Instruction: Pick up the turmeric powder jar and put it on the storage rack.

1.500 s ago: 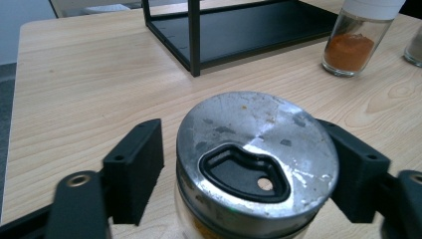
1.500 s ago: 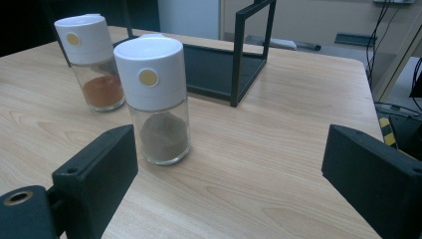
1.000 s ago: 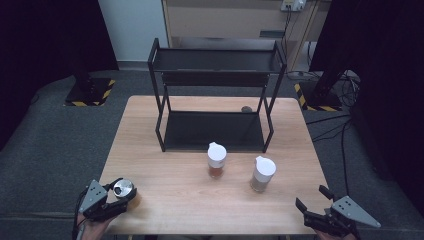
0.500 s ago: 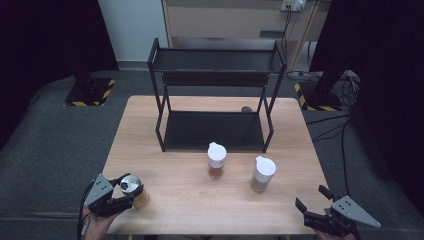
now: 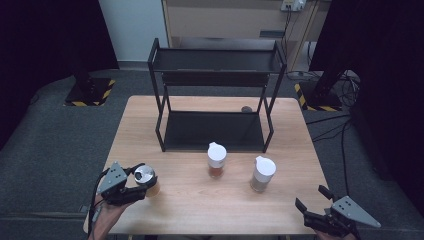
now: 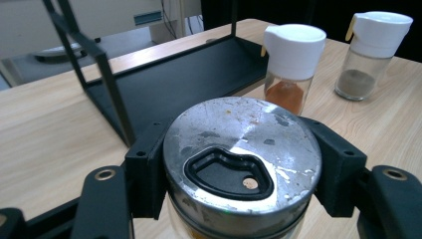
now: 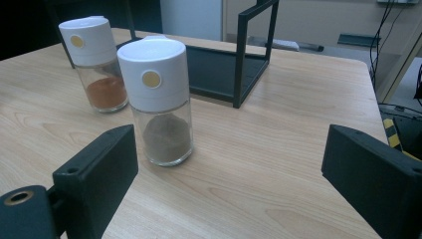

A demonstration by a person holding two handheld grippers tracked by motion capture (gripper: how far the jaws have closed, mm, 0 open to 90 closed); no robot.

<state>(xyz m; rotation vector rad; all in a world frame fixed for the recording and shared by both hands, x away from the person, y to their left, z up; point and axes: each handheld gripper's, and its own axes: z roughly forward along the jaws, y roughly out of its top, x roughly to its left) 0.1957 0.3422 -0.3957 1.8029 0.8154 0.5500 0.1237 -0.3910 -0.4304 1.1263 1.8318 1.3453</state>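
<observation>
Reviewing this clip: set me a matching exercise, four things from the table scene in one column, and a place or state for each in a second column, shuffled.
Things:
1. metal-lidded jar
2. orange-spice shaker
3. grey-spice shaker
4. right gripper

Places or states:
A. jaws wide apart, nothing between them
B. stands on the table, just in front of the black shelf rack
C. clamped between the jaws of the left gripper
D. stands on the table nearest the open gripper

Pairs: 1-C, 2-B, 3-D, 4-A

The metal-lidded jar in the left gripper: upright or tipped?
Upright: the metal-lidded jar shows its lid facing up, clamped between the left gripper fingers.
</observation>
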